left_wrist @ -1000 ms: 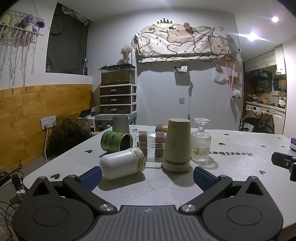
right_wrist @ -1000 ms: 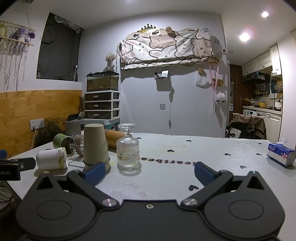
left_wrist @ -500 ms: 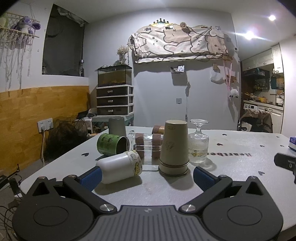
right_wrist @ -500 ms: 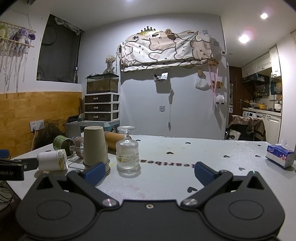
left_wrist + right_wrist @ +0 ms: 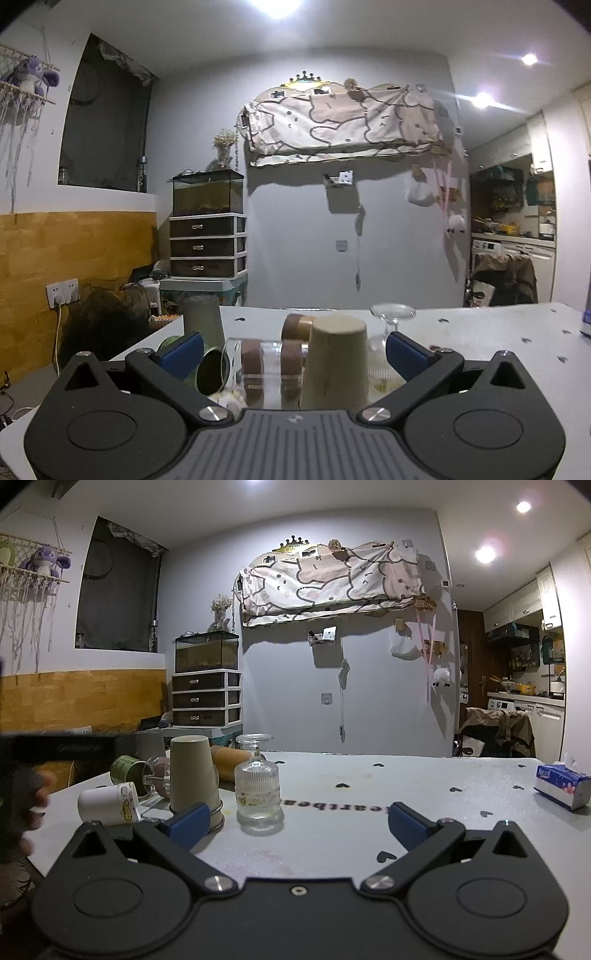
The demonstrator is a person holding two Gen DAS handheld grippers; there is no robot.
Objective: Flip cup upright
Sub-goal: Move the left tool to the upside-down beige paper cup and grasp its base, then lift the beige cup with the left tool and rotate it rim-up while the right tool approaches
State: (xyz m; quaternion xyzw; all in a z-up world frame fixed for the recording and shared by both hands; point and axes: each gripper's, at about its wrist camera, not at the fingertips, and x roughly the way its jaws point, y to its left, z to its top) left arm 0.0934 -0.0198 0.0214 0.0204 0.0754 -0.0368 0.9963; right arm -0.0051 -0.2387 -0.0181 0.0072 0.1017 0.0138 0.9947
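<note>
A tan paper cup (image 5: 338, 363) stands upside down on the grey table (image 5: 480, 332); it also shows in the right wrist view (image 5: 192, 773). My left gripper (image 5: 293, 350) is open and low at the table's near edge, with the cup between its blue fingertips (image 5: 404, 350) but farther off. A white cup (image 5: 109, 806) lies on its side left of the tan cup; the left gripper body mostly hides it in the left wrist view. My right gripper (image 5: 295, 821) is open and empty, just before an upside-down ribbed glass (image 5: 258, 790).
A green can (image 5: 127, 770), a clear glass (image 5: 266, 363) and a brown tube (image 5: 231, 764) lie on their sides behind the cups. A grey cup (image 5: 204, 319) stands upside down at the back. A tissue pack (image 5: 561, 788) sits far right. The table's left edge is close.
My left gripper has dropped low and tilted upward, so the cups sit lower in its view and the white cup is nearly hidden. The right gripper moved slightly closer to the ribbed glass.
</note>
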